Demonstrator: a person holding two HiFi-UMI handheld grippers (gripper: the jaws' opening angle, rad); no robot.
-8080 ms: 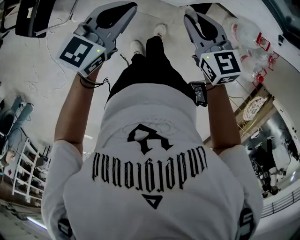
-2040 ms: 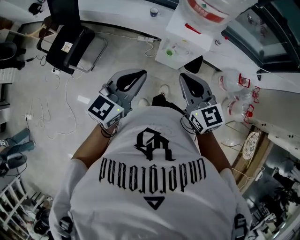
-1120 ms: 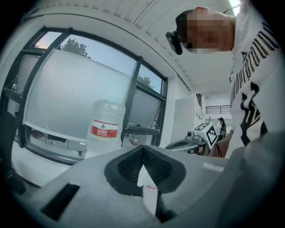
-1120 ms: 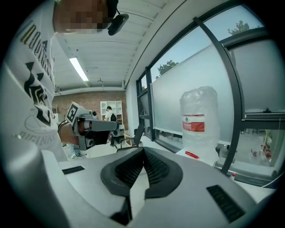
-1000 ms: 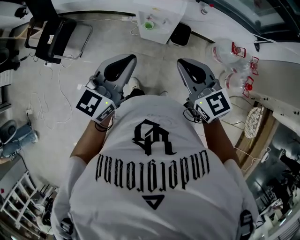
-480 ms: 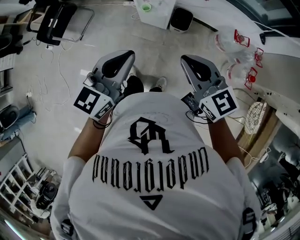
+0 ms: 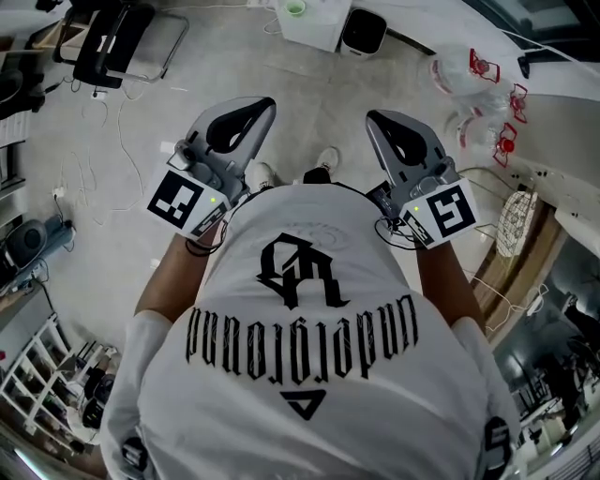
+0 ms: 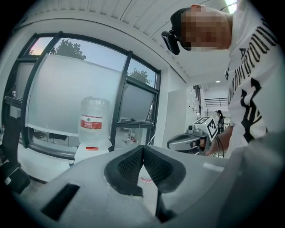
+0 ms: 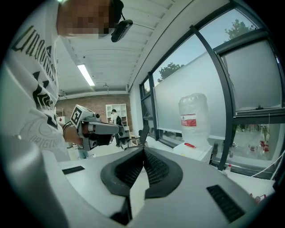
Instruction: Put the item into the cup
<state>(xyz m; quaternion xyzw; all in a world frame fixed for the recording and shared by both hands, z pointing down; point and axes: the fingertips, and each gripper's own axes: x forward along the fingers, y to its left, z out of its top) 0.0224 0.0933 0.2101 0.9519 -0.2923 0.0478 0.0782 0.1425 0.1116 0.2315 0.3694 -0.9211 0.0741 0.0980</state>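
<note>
My left gripper (image 7: pixel 266 102) and right gripper (image 7: pixel 371 116) are held out in front of the person's white printed shirt, above a grey floor, pointing away. Both are shut with nothing between the pads. In the left gripper view the pads meet at the left gripper's tip (image 8: pixel 143 147), and the right gripper (image 8: pixel 189 141) shows beyond it. The right gripper view shows its own tip (image 9: pixel 143 149) shut too. A small green round thing (image 7: pixel 296 7) sits on a white stand at the head view's top edge. I cannot tell whether it is the cup.
A black chair (image 7: pixel 112 42) stands at the top left beside loose cables (image 7: pixel 98 164). A white box (image 7: pixel 364 32) stands next to the stand. Clear bottles with red caps (image 7: pixel 473 75) lie at the top right. A water dispenser (image 8: pixel 92 129) stands before large windows.
The head view has shifted over the floor: the white stand and chair slid toward the top edge. Both grippers keep the same shut pose in front of the body.
</note>
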